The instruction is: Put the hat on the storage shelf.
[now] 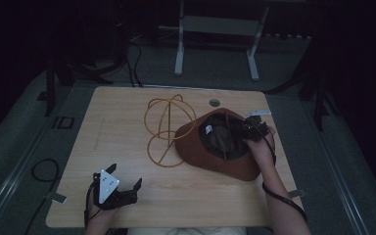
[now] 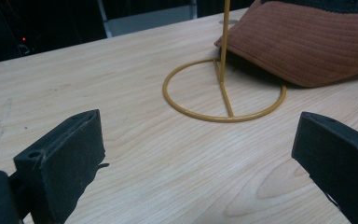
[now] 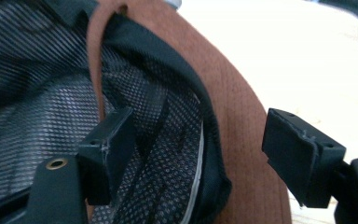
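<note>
A rust-brown brimmed hat lies crown-down on the wooden table, its dark mesh lining facing up. My right gripper is at the hat's right side. Its jaws straddle the hat's rim, one inside over the lining and one outside; the pads stand apart from the cloth, so the gripper is open. A thin brown strap crosses the opening. My left gripper rests open near the table's front left corner, nothing between its jaws. Ahead of it lies the hat's brim.
A yellow wire hat stand stands just left of the hat, its round base flat on the wood and partly under the brim. A small round grommet sits near the table's far edge. Beyond the table stands a white frame.
</note>
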`<move>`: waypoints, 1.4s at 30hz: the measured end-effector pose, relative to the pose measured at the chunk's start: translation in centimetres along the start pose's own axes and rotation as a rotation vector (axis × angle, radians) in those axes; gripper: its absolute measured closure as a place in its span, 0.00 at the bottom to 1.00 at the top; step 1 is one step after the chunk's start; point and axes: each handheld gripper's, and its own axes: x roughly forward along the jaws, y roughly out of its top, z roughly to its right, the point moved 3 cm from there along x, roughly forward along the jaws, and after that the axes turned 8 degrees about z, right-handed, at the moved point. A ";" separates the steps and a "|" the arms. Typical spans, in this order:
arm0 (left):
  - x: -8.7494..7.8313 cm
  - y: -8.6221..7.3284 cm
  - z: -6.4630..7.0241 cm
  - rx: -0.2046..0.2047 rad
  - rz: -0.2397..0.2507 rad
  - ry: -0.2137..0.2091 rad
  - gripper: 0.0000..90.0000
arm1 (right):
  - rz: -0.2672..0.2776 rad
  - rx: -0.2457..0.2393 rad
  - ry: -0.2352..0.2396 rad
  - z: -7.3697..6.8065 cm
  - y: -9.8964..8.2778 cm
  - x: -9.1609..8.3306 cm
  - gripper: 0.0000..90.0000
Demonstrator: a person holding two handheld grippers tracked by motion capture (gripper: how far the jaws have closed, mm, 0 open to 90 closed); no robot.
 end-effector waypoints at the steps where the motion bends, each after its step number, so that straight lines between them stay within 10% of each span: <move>1: 0.0 0.0 0.0 0.001 -0.003 0.003 0.03 | -0.019 0.003 -0.001 -0.1 -0.2 0.5 0.30; 17: 0.2 -0.2 0.1 -0.012 -0.029 0.004 0.03 | -0.099 -0.033 -0.057 -1.1 -1.6 3.0 0.45; 26: 0.2 -0.4 0.0 -0.041 -0.055 0.004 0.03 | -0.134 -0.110 -0.194 -1.4 -1.7 3.2 0.87; 42: 0.7 -0.3 0.8 -0.036 -0.070 -0.026 0.03 | 0.219 0.054 -0.087 0.0 0.9 -4.6 0.94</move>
